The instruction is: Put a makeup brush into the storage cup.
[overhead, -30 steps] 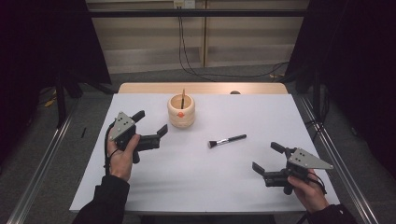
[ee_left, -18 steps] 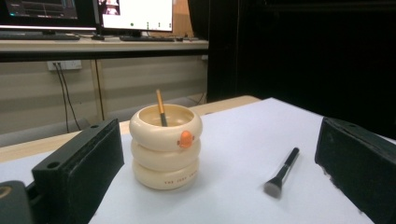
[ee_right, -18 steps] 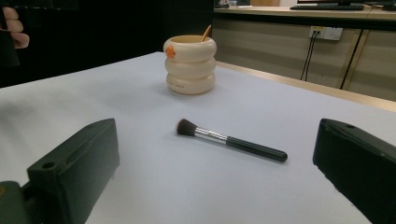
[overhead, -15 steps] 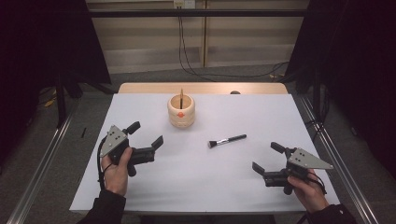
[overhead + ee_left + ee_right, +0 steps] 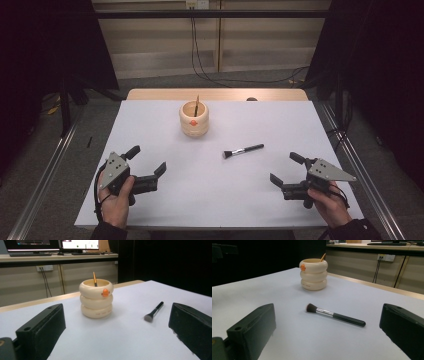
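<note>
A cream ringed holder [image 5: 194, 119] with an orange dot stands at the middle back of the white table [image 5: 150, 125]; a thin orange stick [image 5: 196, 105] leans inside it. A black-handled makeup brush [image 5: 243, 150] lies flat right of centre, bristles toward the left. My left gripper [image 5: 147, 160] rests at the front left, open and empty, facing the holder [image 5: 96, 298] and brush [image 5: 153, 311]. At the front right my right gripper [image 5: 285, 168] is open and empty, with the brush [image 5: 335, 315] lying a short way beyond its jaws and the holder [image 5: 313, 274] farther off.
The table's wooden back edge [image 5: 215, 94] borders a floor with cables [image 5: 200, 55]. Metal rails [image 5: 360, 170] run along both sides of the table. Monitors [image 5: 50, 243] sit on a bench behind.
My left gripper has drawn back from beside the holder toward the front left of the table and lowered. The right gripper, brush and holder have stayed put.
</note>
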A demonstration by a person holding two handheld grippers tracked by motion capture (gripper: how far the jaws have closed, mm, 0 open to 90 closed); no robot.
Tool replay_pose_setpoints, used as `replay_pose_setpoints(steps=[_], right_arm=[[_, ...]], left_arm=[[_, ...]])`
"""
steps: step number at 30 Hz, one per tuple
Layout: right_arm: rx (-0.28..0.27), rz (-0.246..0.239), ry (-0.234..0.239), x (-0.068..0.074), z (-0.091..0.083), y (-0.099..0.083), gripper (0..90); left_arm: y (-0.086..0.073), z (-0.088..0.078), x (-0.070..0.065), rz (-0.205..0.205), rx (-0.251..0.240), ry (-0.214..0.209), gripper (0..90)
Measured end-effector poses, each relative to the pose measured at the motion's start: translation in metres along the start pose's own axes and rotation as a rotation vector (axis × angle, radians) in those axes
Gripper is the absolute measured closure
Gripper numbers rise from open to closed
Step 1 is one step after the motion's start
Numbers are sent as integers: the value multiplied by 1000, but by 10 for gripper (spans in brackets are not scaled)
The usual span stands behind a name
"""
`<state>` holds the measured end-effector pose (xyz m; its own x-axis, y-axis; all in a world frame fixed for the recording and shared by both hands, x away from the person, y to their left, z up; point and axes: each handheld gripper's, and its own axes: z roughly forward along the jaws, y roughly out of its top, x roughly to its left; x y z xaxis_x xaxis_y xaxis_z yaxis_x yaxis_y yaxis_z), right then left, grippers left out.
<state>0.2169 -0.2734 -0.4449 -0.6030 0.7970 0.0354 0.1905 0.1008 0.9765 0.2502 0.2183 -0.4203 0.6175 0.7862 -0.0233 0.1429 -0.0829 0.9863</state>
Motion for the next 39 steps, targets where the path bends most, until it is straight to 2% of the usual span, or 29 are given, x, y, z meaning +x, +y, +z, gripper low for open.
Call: replay_pose_setpoints(steps=[2, 5, 8, 9, 11, 15, 21, 24, 27, 30, 34, 39], right_arm=[[0, 1, 1, 0, 0, 0, 2], [-1, 2, -6, 0, 0, 0, 1], [-5, 3, -4, 0, -1, 0, 0], [-5, 3, -4, 0, -1, 0, 1], [-7, 6, -4, 0, 0, 1, 1], [-7, 6, 0, -1, 0, 1, 0], [3, -9, 2, -2, -1, 1, 0], [-2, -12, -4, -2, -2, 1, 0], [-7, -5, -15, -3, -2, 1, 0], [-2, 3, -7, -3, -3, 2, 0], [-3, -4, -1, -4, 0, 6, 3], [-7, -15, -11, -9, 8, 11, 50]], left_arm=[[-4, -4, -1, 4, 3, -6, 8], [-6, -8, -2, 33, 7, -24, 9], [-8, -9, -1, 8, 5, -25, 9], [-9, -9, -1, 11, 13, -10, 9], [-12, -9, -1, 14, 29, -20, 8], [-12, -14, 0, 9, 19, -9, 8], [-13, -16, -4, 5, 13, -25, 10], [-13, -17, -4, -19, 2, -16, 11], [-14, -17, -3, -15, 8, -4, 11], [-14, -17, -3, -9, 8, -13, 11], [-14, -17, -3, -10, 10, -8, 11], [-14, -17, -1, -20, 3, -14, 11]])
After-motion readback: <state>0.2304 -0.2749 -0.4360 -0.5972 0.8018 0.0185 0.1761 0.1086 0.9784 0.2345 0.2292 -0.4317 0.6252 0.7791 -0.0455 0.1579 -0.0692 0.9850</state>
